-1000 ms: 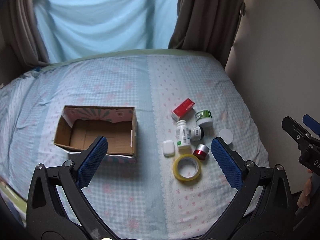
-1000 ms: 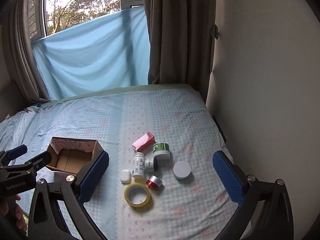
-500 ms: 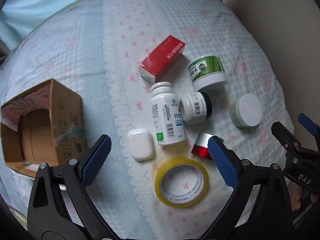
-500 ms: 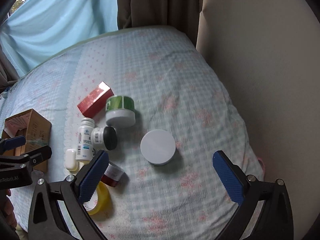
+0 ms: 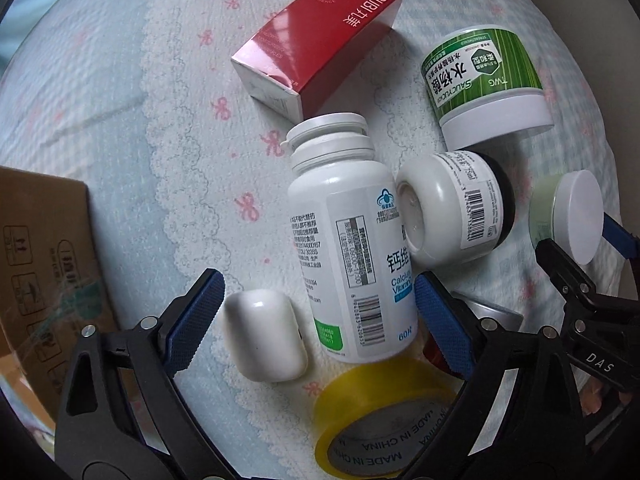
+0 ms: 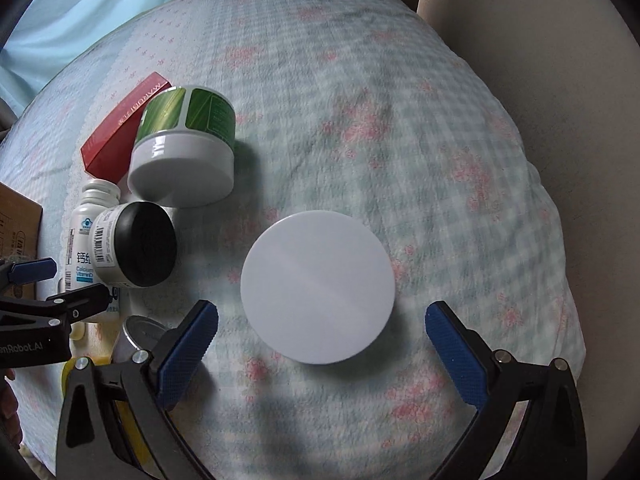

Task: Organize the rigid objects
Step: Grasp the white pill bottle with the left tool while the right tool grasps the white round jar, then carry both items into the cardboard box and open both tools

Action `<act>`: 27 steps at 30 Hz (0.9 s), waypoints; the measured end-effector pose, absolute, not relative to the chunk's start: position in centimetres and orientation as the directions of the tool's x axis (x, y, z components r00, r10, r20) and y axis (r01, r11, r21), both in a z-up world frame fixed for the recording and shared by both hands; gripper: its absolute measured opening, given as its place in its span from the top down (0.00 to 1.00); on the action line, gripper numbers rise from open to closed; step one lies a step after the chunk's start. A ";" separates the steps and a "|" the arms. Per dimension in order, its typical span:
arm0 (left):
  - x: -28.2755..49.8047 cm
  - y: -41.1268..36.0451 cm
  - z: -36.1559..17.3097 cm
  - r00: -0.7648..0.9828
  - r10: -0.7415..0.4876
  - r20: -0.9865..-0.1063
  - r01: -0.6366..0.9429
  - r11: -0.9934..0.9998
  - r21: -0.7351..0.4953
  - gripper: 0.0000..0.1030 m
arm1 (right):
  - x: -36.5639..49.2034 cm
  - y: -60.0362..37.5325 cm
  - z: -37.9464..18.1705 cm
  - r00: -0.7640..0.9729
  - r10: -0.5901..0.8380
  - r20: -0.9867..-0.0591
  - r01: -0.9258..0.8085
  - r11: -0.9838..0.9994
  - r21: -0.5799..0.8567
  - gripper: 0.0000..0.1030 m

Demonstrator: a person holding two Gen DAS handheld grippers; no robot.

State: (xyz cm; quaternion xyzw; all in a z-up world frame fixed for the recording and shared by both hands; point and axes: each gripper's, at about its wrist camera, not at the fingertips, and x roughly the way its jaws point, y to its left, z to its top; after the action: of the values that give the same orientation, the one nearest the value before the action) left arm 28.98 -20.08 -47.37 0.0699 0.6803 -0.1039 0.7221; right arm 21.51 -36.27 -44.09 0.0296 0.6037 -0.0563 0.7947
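My left gripper points down over the bed, open, with a lying white vitamin bottle and a white earbud case between its fingers, neither pressed. Around them lie a red carton, a green-labelled jar, a small black-lidded jar, a yellow tape roll and a red tin. My right gripper is open just short of a round white-lidded jar, its pads flanking the jar's near edge.
A cardboard box stands open at the left on the checked bedspread. A wall borders the bed on the right and a curtain hangs behind. The two grippers are close together, with the left gripper at the right wrist view's left edge.
Both grippers have dropped from high above the bed to just over the cluster. The left now straddles the bottle and case, its jaws slightly narrower; the right hangs over the white-lidded jar.
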 end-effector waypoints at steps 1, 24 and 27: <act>29.2 -20.1 -47.7 0.048 -0.056 -0.997 0.245 0.969 -0.042 0.08 | 21.8 -36.1 -44.4 0.261 -0.056 -0.964 0.122 0.992 -0.025 0.00; 29.6 -19.4 -45.8 0.064 -0.127 -0.990 0.255 0.961 -0.107 0.52 | 23.1 -36.4 -45.0 0.219 -0.068 -0.973 0.119 0.992 -0.042 0.36; 29.4 -18.6 -44.3 0.096 -0.137 -0.986 0.244 0.964 -0.110 0.53 | 22.8 -36.7 -43.8 0.233 -0.070 -0.970 0.123 0.992 -0.042 0.36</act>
State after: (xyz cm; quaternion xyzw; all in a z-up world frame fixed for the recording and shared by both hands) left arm 29.35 -18.58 -44.25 0.0405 0.6600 -0.1287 0.7390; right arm 22.79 -36.67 -43.76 0.0216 0.6162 -0.0613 0.7849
